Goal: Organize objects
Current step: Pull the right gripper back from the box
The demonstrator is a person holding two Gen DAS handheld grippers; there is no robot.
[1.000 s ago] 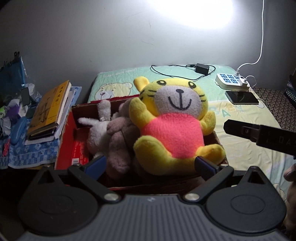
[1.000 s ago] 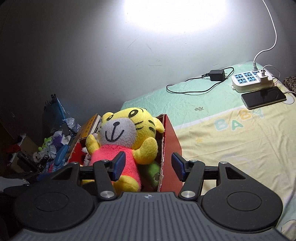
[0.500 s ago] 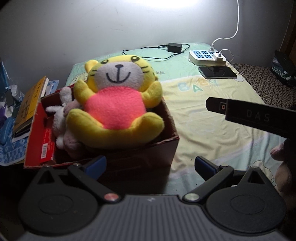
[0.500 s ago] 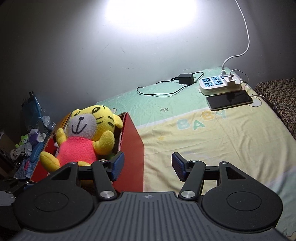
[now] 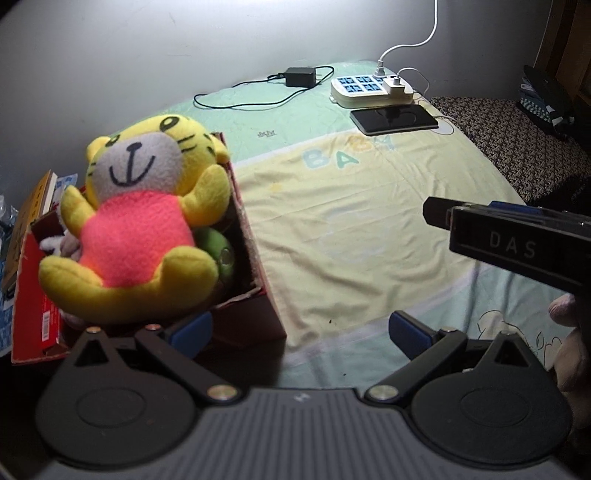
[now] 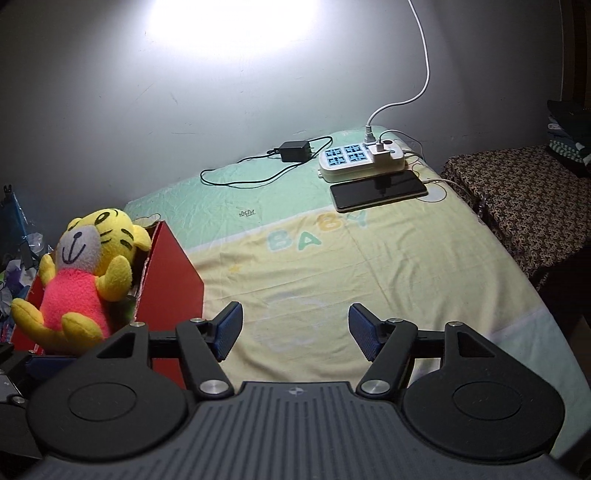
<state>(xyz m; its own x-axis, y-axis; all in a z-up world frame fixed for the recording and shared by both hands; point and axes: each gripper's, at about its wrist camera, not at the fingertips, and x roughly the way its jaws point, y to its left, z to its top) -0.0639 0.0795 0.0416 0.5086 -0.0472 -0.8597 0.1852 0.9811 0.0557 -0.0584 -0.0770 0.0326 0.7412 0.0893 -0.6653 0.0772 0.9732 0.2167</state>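
Yellow tiger plush [image 5: 140,221] sits in the red box [image 5: 255,306] at frame left, both grippers' jaws wide, holding nothing. Left gripper [image 5: 299,328] and right gripper [image 6: 295,328] have swung right since a second ago, now over the bed [image 6: 332,273].

A bare grey wall [image 6: 155,122] with a bright patch of light [image 6: 236,22] stands behind the bed [image 6: 388,280]; a brown patterned seat [image 6: 524,206] adjoins the bed

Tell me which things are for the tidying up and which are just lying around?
For the tidying:
tiger toy
green toy
red box

Just lying around:
phone
power strip
black charger
books
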